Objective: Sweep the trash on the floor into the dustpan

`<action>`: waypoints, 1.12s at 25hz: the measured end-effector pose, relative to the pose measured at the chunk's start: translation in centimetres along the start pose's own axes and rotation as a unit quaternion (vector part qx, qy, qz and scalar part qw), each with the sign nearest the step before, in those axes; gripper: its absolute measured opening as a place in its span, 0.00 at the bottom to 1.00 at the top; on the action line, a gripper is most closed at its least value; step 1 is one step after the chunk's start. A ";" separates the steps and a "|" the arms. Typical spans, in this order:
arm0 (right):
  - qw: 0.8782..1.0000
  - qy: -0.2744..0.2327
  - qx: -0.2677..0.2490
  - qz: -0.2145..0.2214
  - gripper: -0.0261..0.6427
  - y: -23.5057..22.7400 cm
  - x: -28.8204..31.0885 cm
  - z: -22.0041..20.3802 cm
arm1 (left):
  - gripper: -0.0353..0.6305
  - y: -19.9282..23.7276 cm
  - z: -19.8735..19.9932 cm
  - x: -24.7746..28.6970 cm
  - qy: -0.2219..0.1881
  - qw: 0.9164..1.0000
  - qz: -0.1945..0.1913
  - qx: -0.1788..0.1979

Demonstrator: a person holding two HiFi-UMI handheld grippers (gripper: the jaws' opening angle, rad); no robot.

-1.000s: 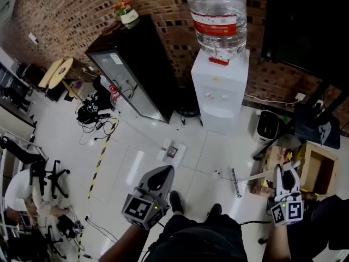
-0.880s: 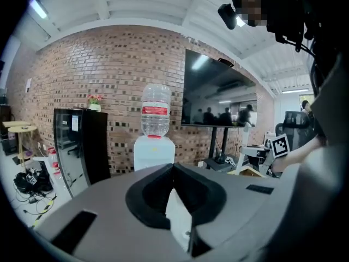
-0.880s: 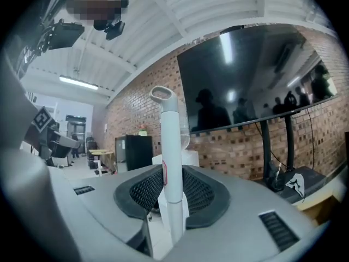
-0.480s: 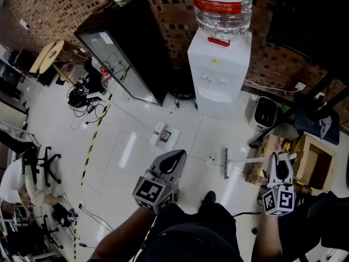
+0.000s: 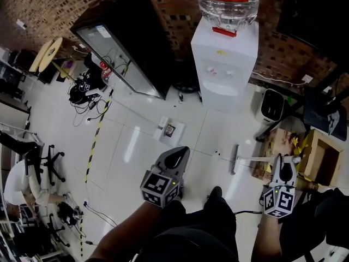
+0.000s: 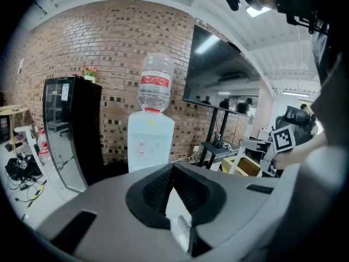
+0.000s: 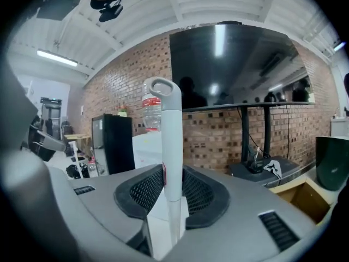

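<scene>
Holding the broom (image 5: 234, 158) short of the trash, nothing swept yet.
The right gripper (image 5: 283, 166) was clenched on the white broom handle (image 7: 166, 146); the left gripper (image 5: 178, 156) was closed on nothing. The trash (image 5: 170, 130), a flat scrap, lay on the floor (image 5: 136, 146) out from the water cooler (image 5: 222, 64), well apart from the brush. No dustpan could be made out. Probably best to set the brush beyond the scrap and pull in short, low strokes.

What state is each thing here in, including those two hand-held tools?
Left tool, shut, empty.
Right tool, shut on white plastic broom.
White plastic broom, bristle end down at the floor.
Clear water bottle, upside down on white dispenser.
Black glass-door fridge, door shut.
Tan box, open on top.
White paper scrap, lying flat, unswept.
</scene>
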State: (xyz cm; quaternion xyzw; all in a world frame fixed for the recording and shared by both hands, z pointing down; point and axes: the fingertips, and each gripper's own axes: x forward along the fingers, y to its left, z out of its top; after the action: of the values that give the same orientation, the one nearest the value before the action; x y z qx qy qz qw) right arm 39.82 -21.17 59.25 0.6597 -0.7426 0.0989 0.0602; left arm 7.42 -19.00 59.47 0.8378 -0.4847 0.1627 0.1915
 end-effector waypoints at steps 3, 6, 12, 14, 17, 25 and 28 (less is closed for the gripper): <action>1.000 0.011 -0.018 -0.007 0.21 1.6 0.6 -1.7 | 0.06 0.5 -0.5 -0.1 0.003 1.000 -0.012 -0.002; 0.999 0.021 -0.041 -0.013 0.21 3.8 0.6 -3.0 | 0.06 1.6 -0.8 -0.9 0.008 1.000 -0.019 -0.005; 0.997 0.031 -0.065 -0.012 0.21 9.3 1.7 -3.9 | 0.06 5.7 -0.3 -2.5 0.011 0.999 -0.031 0.002; 0.997 0.035 -0.066 -0.013 0.21 11.2 2.5 -4.0 | 0.06 7.1 -0.2 -2.9 0.010 0.999 -0.038 0.002; 0.996 0.044 -0.069 -0.021 0.21 14.0 4.1 -4.3 | 0.06 9.2 -0.4 -3.6 0.009 0.999 -0.048 0.003; 0.995 0.065 -0.067 -0.041 0.21 24.5 8.4 -5.3 | 0.06 19.5 -1.1 -6.8 0.008 0.999 -0.036 -0.013; 0.994 0.073 -0.065 -0.044 0.21 27.3 9.8 -5.8 | 0.06 22.3 -1.6 -7.3 0.011 0.999 -0.037 -0.013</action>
State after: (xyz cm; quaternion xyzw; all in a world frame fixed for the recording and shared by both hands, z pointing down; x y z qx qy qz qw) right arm 11.27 -26.32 65.23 0.6771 -0.7116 0.0953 0.1614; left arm -15.68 -22.97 61.19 0.8509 -0.4533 0.1585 0.2131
